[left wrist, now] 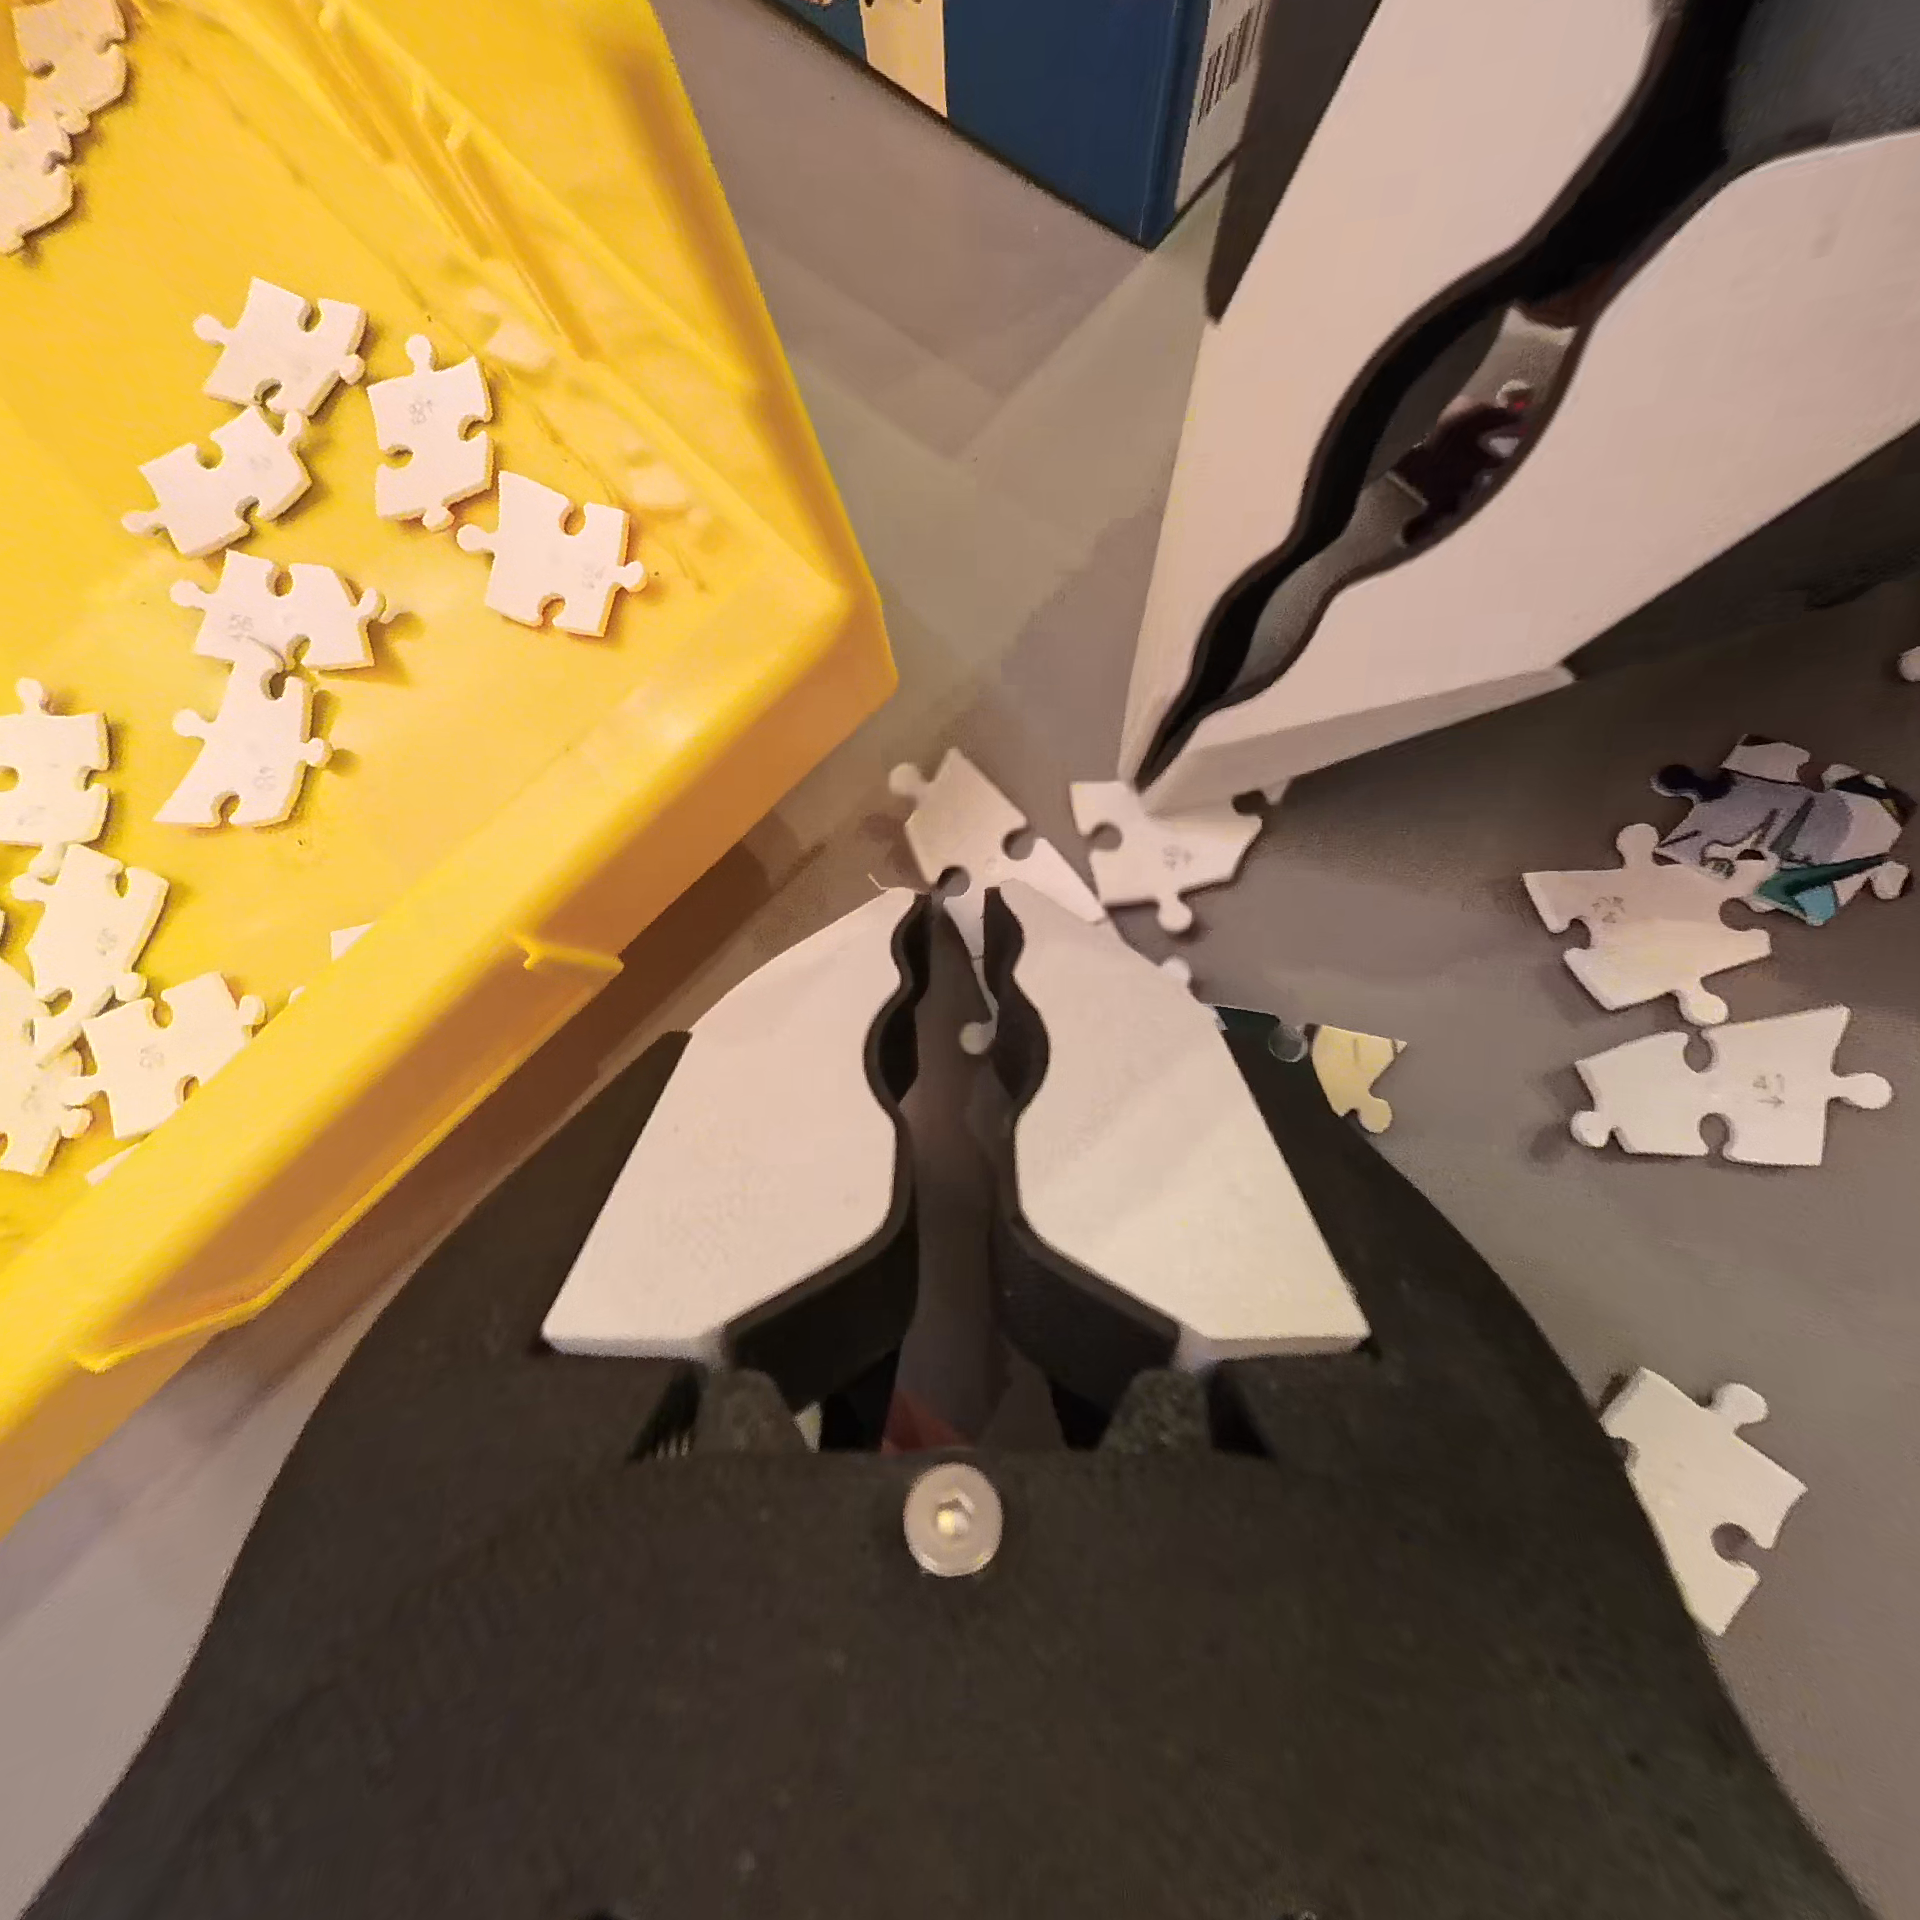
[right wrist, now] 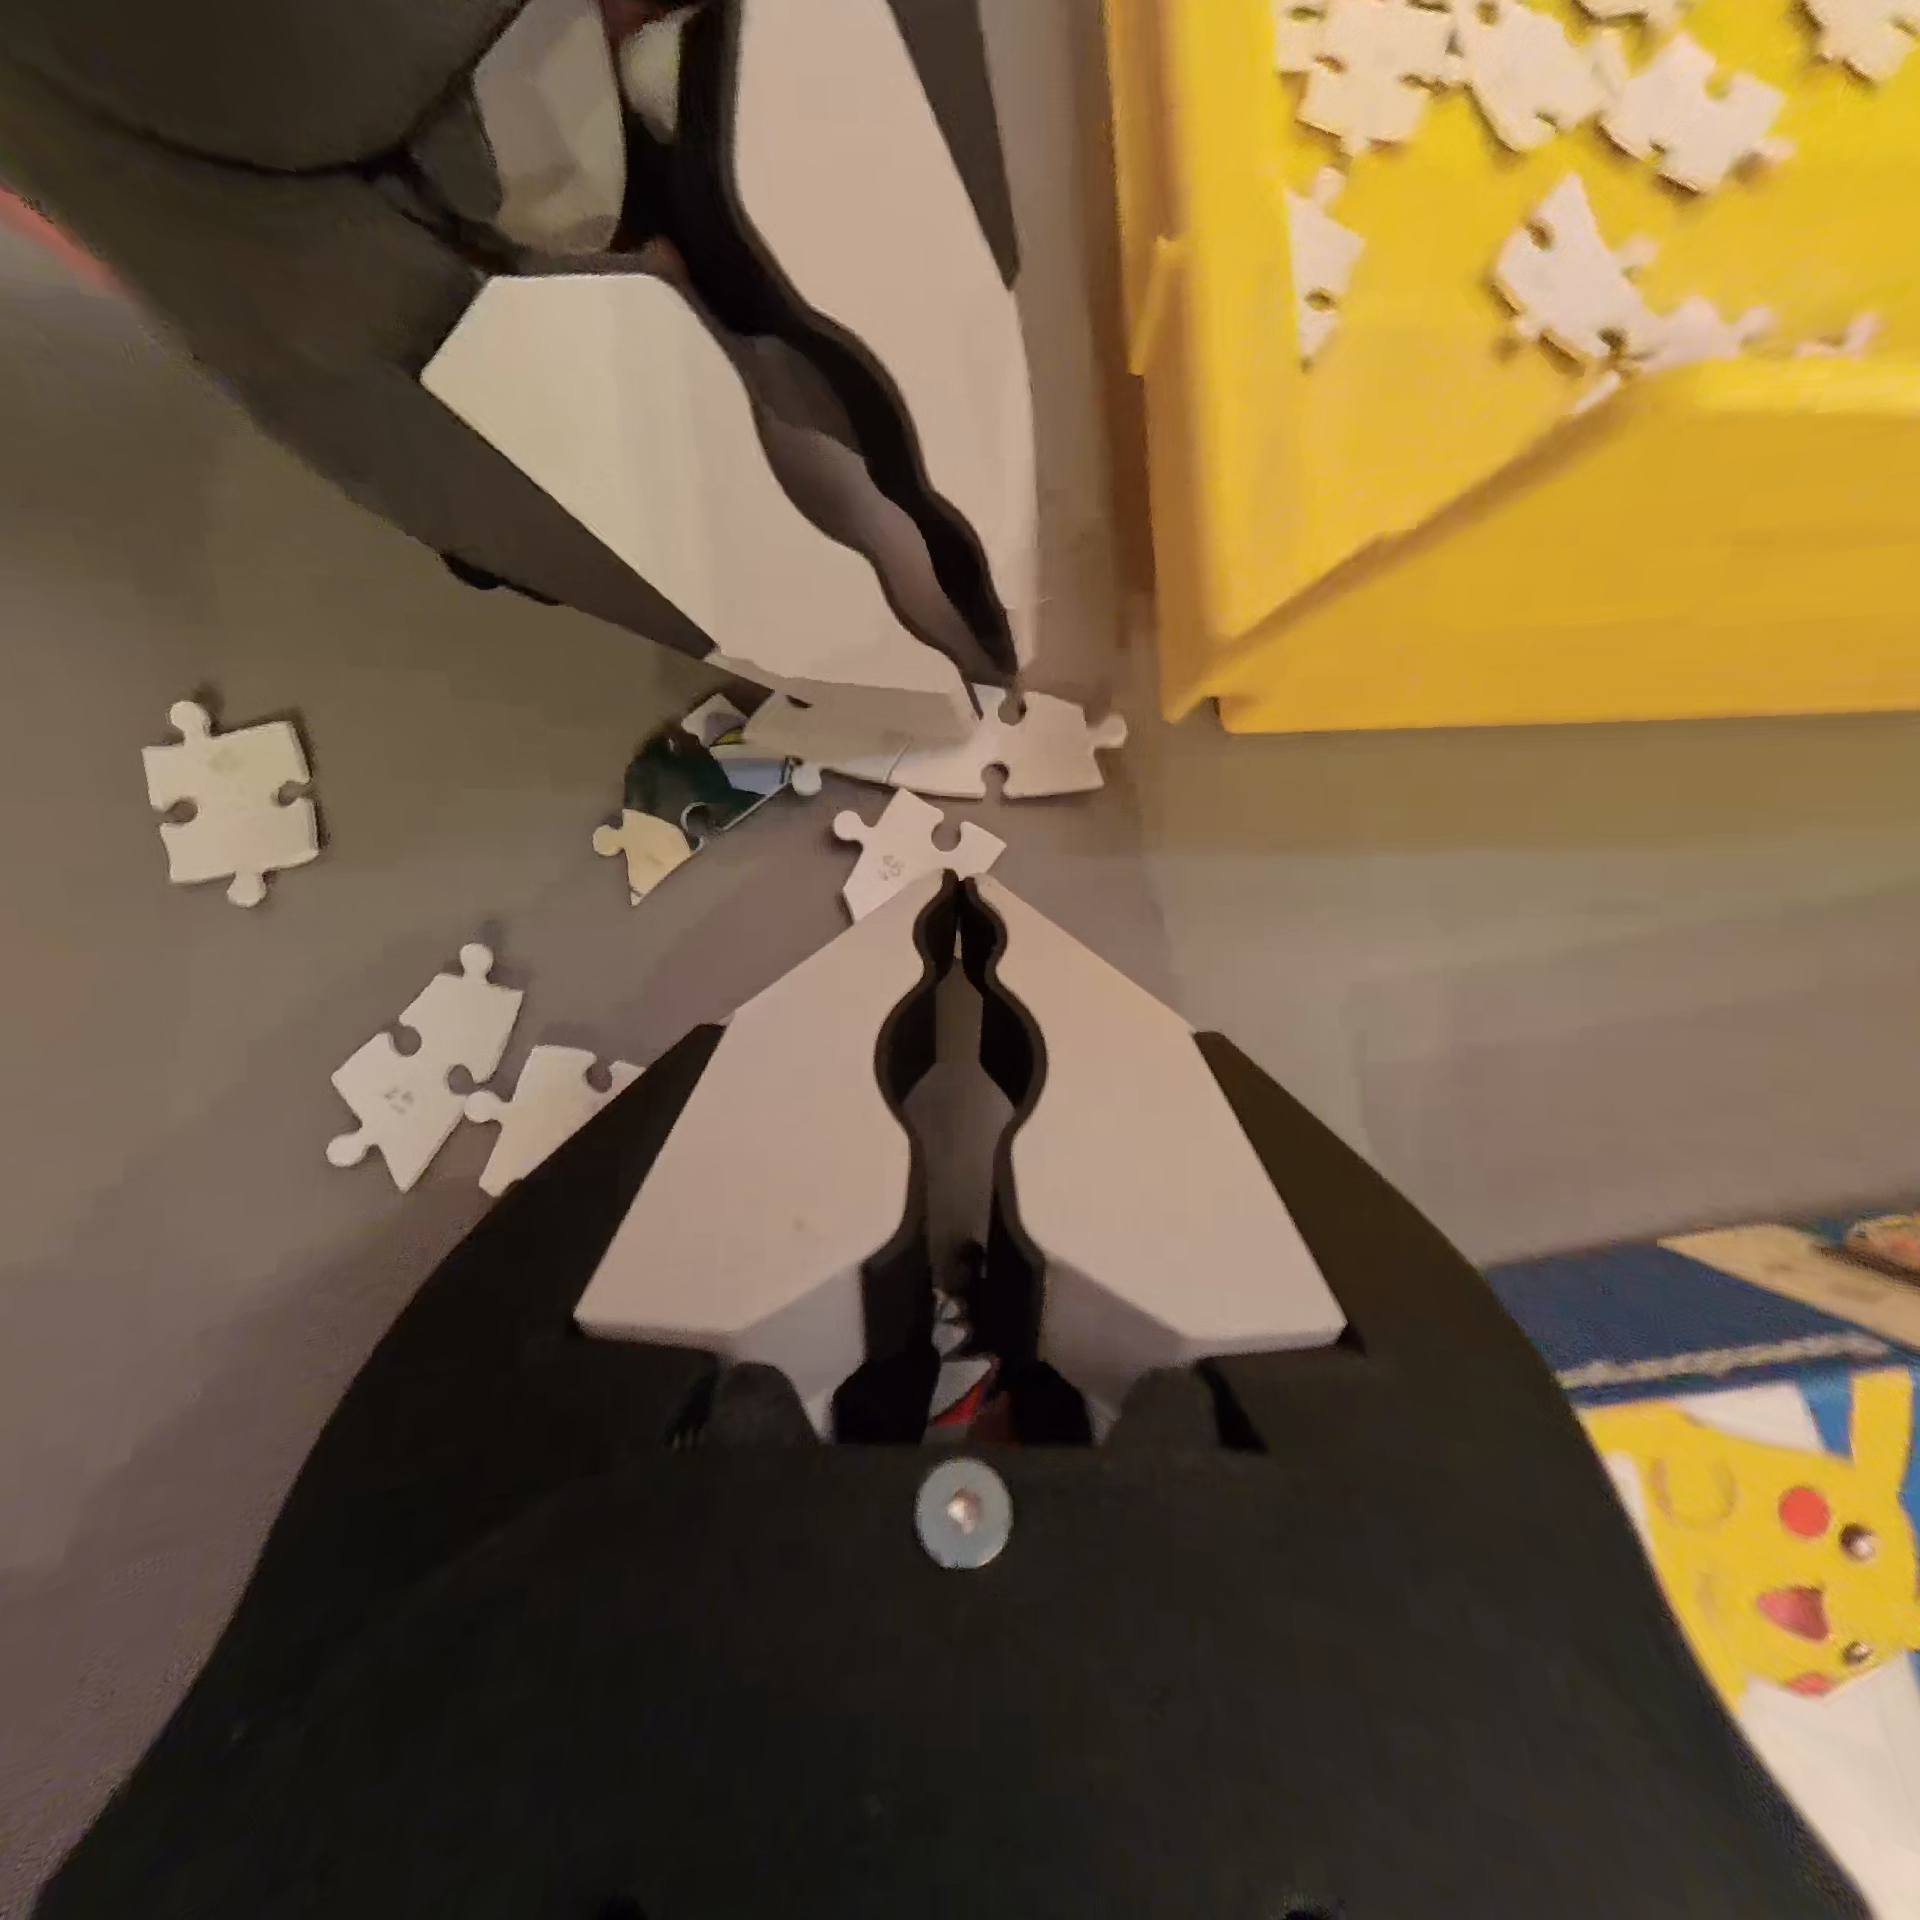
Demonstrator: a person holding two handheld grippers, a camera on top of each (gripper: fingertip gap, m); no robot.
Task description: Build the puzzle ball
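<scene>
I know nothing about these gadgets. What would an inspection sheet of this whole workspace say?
Surface: grey table, matte.
Job's things: white pieces face down in yellow bin; loose pieces on table; joined picture-side cluster.
Clutter: blue box, near bin.
Tongs: left tongs shut on a white piece; right tongs shut, tips on a second piece on the table.
Cables: nothing seen.
Surroundings: nothing seen beyond the table.
</scene>
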